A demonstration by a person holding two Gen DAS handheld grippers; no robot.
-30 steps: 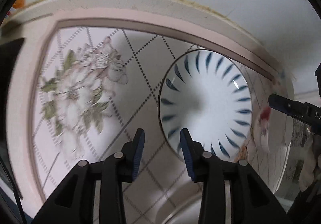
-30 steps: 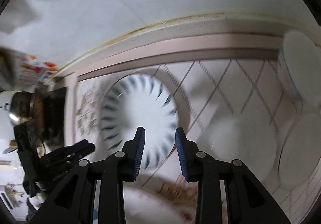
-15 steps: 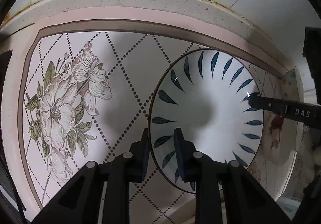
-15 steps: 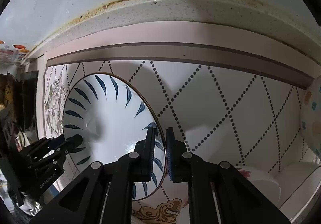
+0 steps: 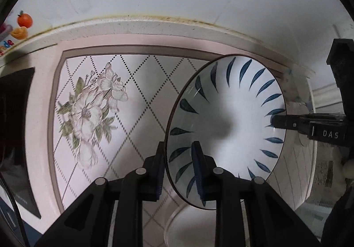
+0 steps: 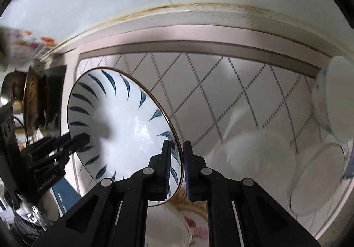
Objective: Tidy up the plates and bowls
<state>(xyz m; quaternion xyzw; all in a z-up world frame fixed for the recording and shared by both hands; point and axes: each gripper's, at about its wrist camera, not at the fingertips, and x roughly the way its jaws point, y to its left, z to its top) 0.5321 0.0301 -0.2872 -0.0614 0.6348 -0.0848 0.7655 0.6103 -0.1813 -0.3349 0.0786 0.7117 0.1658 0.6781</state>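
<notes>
A: Table [image 5: 154,96], dotted-diamond cloth with a flower print [image 5: 93,109] left of centre in the left view. The print sits further right in frame than half a second ago, and more wall shows up top.

B: Task thing?

A: Blue-leaf bowl [image 5: 227,118], right half of the left view, centre-left of the right view [image 6: 124,127]. Tilted up and off the table now; before, it lay flatter and nearer the cloth.

B: Grippers?

A: Left gripper [image 5: 179,167] clenched on the bowl's near rim, one finger outside, one inside, as before. Right gripper [image 6: 177,165] clamped on the opposite rim, same as earlier.

B: Anything else?

A: White bowls [image 6: 256,162] at right of the right view, blurred. Floral plate [image 6: 194,224] at bottom centre, under the lifted bowl.
</notes>
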